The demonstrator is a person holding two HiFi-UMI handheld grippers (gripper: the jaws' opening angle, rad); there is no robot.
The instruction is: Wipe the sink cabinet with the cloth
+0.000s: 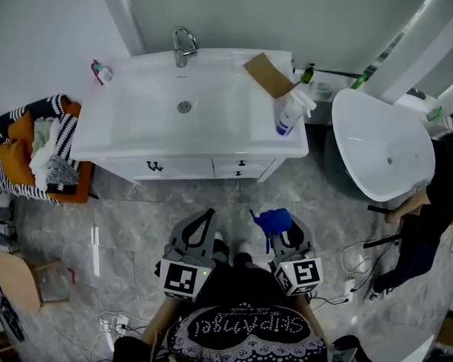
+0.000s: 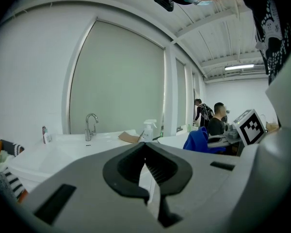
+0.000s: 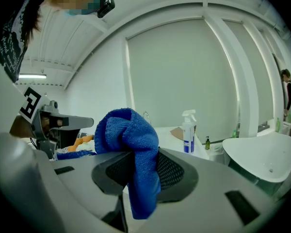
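The white sink cabinet (image 1: 196, 166) stands ahead of me, with a chrome faucet (image 1: 183, 46) at the back of its basin. A spray bottle (image 1: 290, 116) and a piece of brown cardboard (image 1: 269, 74) lie on its right end. My right gripper (image 1: 279, 228) hangs over the floor short of the cabinet, shut on a bunched blue cloth (image 1: 274, 219). The right gripper view shows the cloth (image 3: 128, 130) pinched between the jaws of the right gripper (image 3: 144, 155) and hanging below them. My left gripper (image 1: 208, 216) is beside it, jaws closed tip to tip on nothing, as the left gripper (image 2: 145, 146) shows in its own view.
A white freestanding basin (image 1: 377, 149) stands at the right, with a person (image 1: 438, 194) beyond it. An orange basket of striped laundry (image 1: 34, 153) sits left of the cabinet. Cables (image 1: 355, 266) lie on the marble floor. A wooden stool (image 1: 19, 277) is at the lower left.
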